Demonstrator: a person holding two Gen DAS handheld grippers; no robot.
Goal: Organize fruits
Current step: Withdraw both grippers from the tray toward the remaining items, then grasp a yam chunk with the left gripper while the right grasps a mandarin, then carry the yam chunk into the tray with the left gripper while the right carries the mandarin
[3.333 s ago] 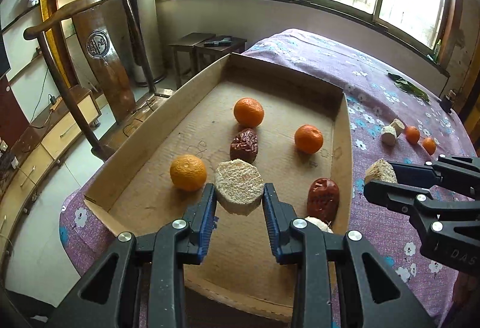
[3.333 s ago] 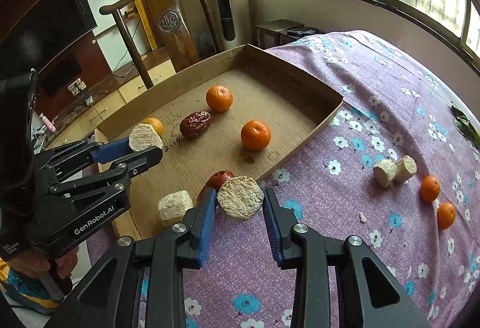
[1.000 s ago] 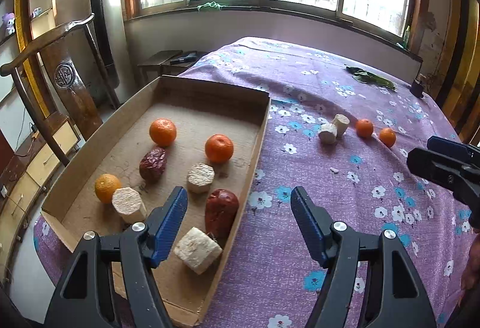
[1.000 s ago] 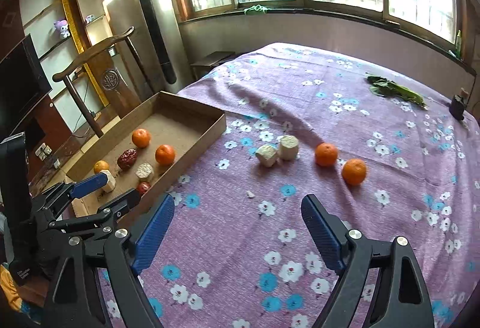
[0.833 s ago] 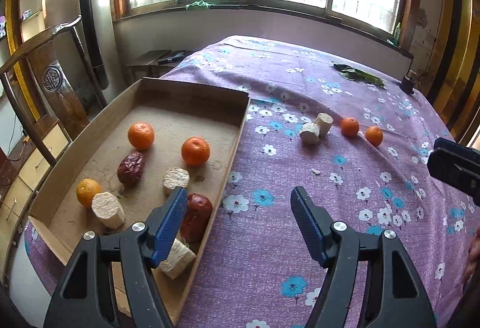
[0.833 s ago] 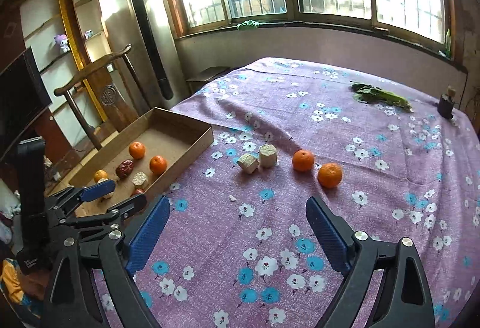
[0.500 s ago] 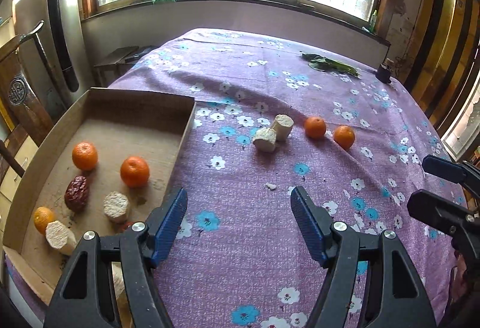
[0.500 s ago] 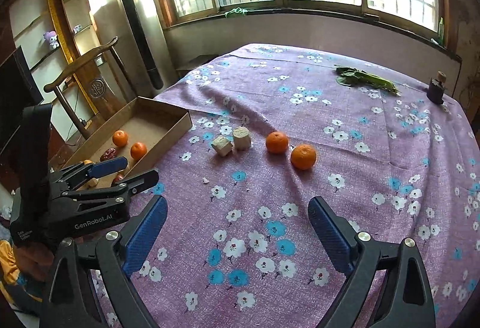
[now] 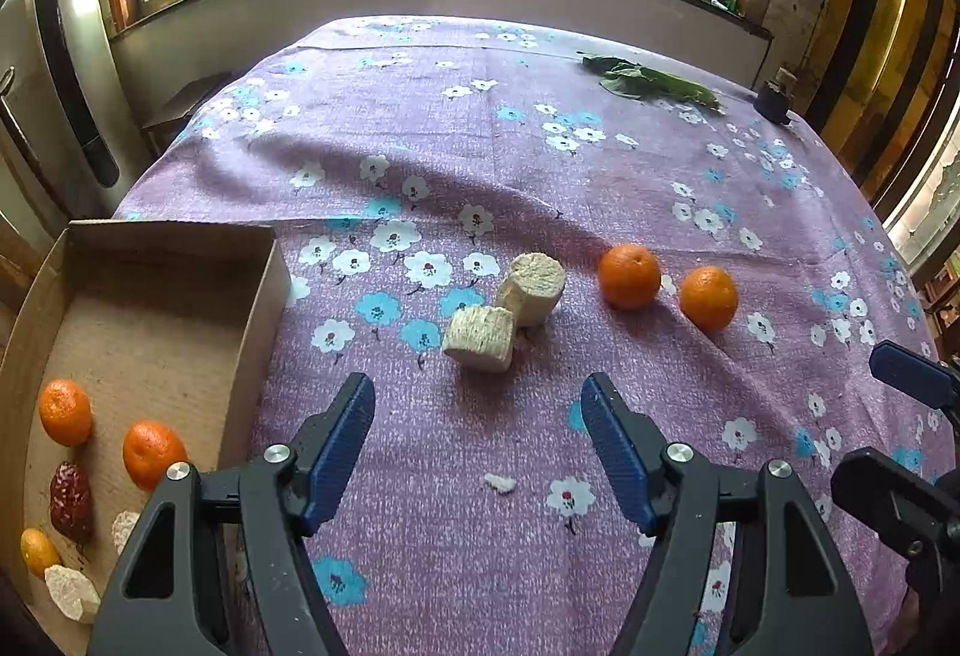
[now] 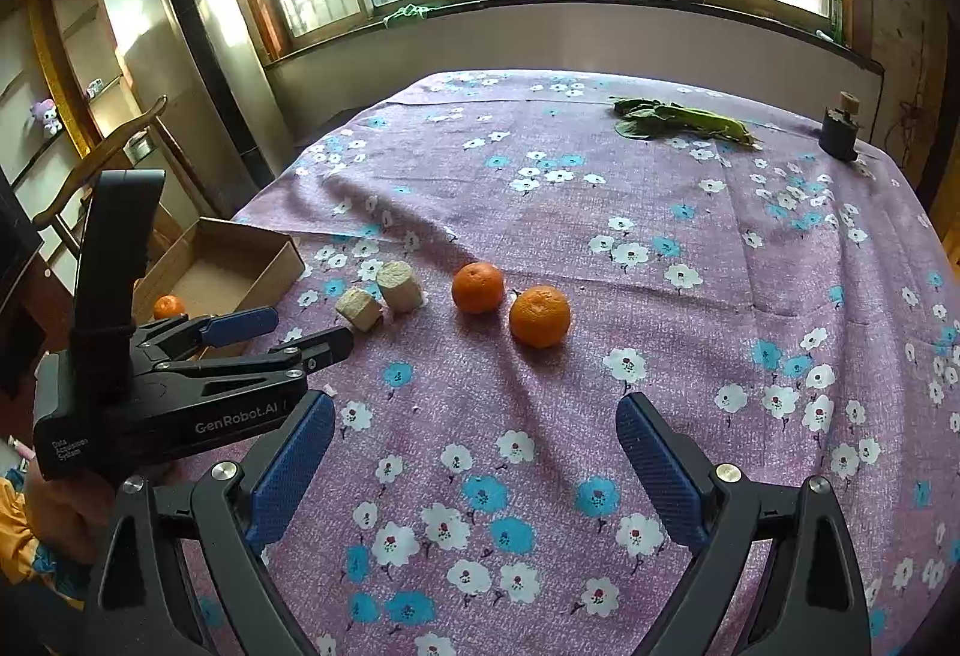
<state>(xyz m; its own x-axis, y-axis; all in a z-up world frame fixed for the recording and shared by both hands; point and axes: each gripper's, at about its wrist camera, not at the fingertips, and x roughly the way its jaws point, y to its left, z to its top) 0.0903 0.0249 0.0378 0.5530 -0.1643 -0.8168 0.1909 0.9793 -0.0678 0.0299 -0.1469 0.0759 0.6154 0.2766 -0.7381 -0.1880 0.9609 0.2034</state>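
The purple flowered cloth [image 9: 540, 146] carries everything, with the cardboard tray [image 9: 264, 296] at its left edge already holding oranges, dark red dates and pale chunks. Still loose on the cloth, well apart from the tray, lie four pieces: the two pale chunks [image 9: 480, 338] touching each other, then the two oranges [image 10: 478, 287] side by side to their right. The left gripper [image 9: 477, 443] stands with its jaws apart and nothing between them, pointed down at the nearer pale chunk — that looks like its next pick. The right gripper [image 10: 474, 461] is spread wide and likewise empty, its jaws having just been opening, and it faces the nearer orange [image 10: 540, 316]. To do this step well, I would bring each gripper down so the piece sits centred between the pads before squeezing. The nearer chunk leans against its neighbour, so the left jaws should straddle it across its free sides, not wedge a finger into the seam. The oranges are round and may roll on the wrinkled cloth — close across the widest part, gently. A small crumb [image 9: 499, 483] lies near the left fingers; it can be ignored.
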